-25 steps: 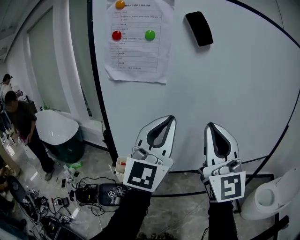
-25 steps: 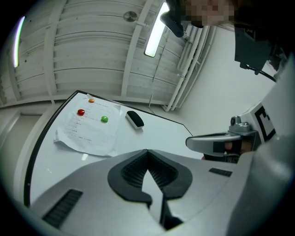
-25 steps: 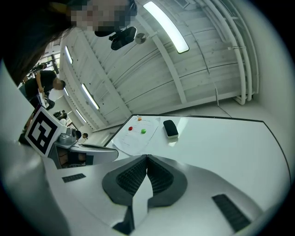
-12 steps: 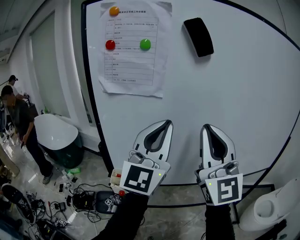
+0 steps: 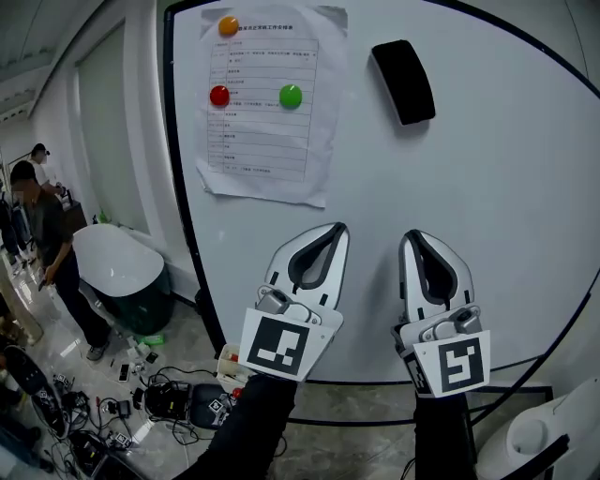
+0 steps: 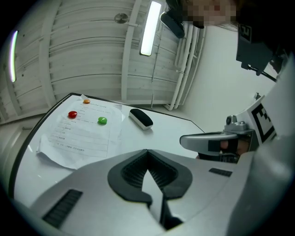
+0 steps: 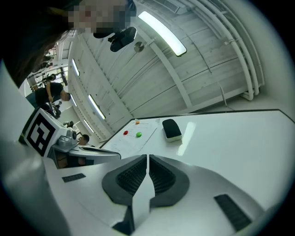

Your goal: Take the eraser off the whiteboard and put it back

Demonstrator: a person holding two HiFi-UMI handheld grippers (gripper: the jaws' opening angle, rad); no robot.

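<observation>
At the far left a person stands beside a white rounded tub, with cables and small devices scattered on the floor near them. Right of that comes the whiteboard in its thin black frame. A paper sheet hangs on the board's upper left part, with an orange magnet at its top edge and a red magnet and a green magnet side by side lower down. Below the sheet the left gripper points up toward the board, its jaws pressed together with nothing between them. The black eraser sits on the board just right of the sheet, tilted, high above both grippers and well apart from them. The right gripper is raised near the left one, also aimed up at the board, its jaws closed tight and empty. At the near right corner stands a white rounded object
</observation>
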